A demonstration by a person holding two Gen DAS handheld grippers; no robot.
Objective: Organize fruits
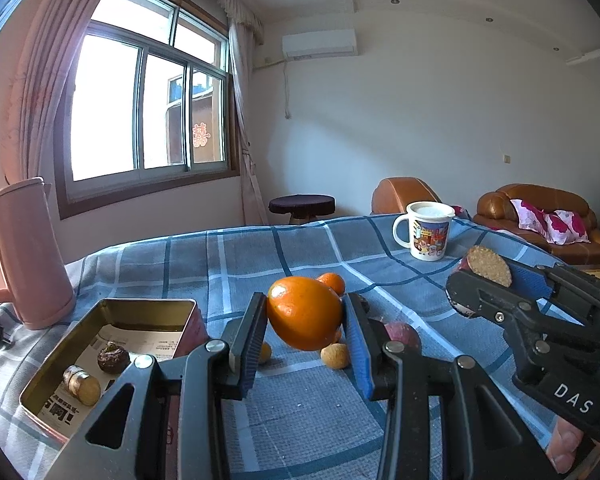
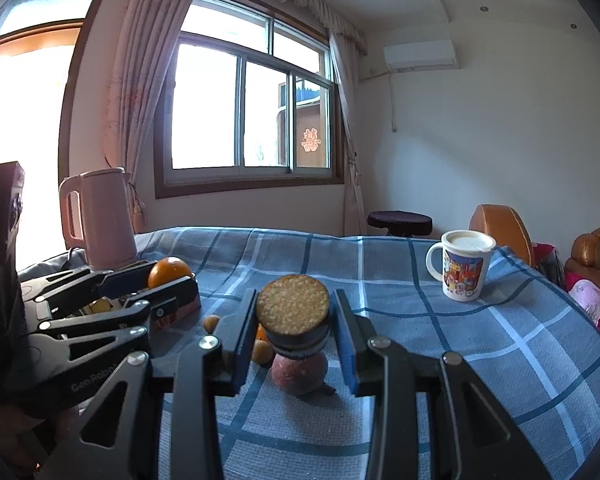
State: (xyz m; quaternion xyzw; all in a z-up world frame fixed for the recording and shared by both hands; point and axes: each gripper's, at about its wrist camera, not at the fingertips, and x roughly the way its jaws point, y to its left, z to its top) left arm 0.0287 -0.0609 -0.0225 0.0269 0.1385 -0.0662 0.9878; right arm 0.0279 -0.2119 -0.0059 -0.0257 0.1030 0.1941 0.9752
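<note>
Currently clamped on a large orange (image 1: 304, 312): left gripper (image 1: 305, 332), pads pressed to both sides, fruit lifted clear of the checked blue cloth (image 1: 300, 412). Just behind and below it on the cloth: a smaller orange (image 1: 333, 282), two small tan round fruits (image 1: 335, 356), a reddish fruit (image 1: 405, 334). To its left: an open metal tin (image 1: 112, 344), paper-lined, with a dark round fruit (image 1: 113, 357) and a short cut piece (image 1: 82, 385) inside. Beyond the tin: a pink kettle (image 1: 24, 252).

Likewise clenched: right gripper (image 2: 294, 334), pads against a short dark-skinned piece with a pale, grainy cut end (image 2: 293, 309) facing the camera, held above the cloth. Directly below it on the cloth: the reddish fruit (image 2: 299, 374); small orange-tan fruits (image 2: 260, 350) just to its left. Farther right, well apart: a lidded cartoon mug (image 2: 462, 266).
</note>
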